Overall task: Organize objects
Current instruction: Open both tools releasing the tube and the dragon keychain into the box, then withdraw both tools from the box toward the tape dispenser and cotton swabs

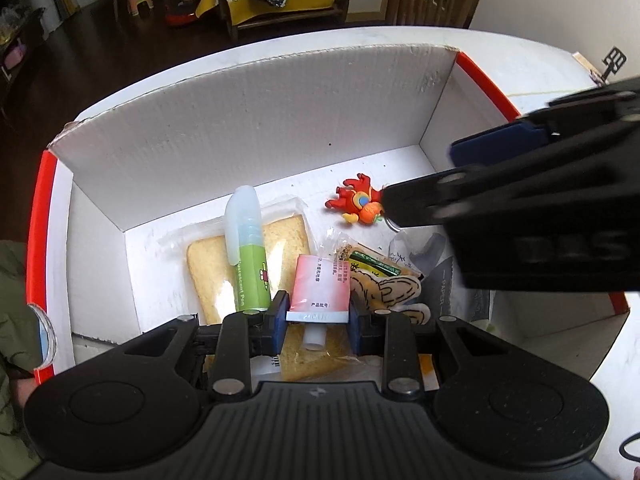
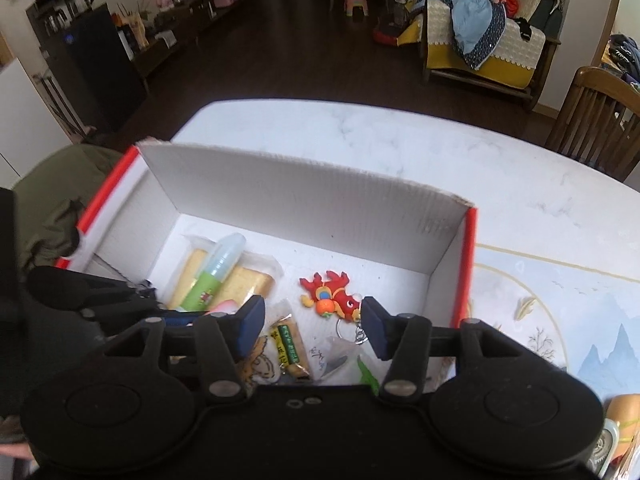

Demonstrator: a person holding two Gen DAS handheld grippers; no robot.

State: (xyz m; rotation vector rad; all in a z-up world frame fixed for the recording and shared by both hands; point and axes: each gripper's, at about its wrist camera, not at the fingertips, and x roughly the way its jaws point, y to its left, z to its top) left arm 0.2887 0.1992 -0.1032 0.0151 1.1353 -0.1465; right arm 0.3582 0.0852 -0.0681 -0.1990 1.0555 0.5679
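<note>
While the left tool [image 1: 318, 314] pinches a pink tube [image 1: 320, 289] low inside the white cardboard box [image 1: 256, 120] on the worktop [image 2: 400, 140], the right tool [image 2: 314, 330] hangs half-open — empty — above a red keychain figure [image 2: 332, 294].

1 box [image 1: 248, 120], 1 bread slice [image 1: 208, 276], 1 pen [image 1: 246, 248], 1 pink tube [image 1: 320, 288], 1 red keychain [image 1: 358, 200].
</note>
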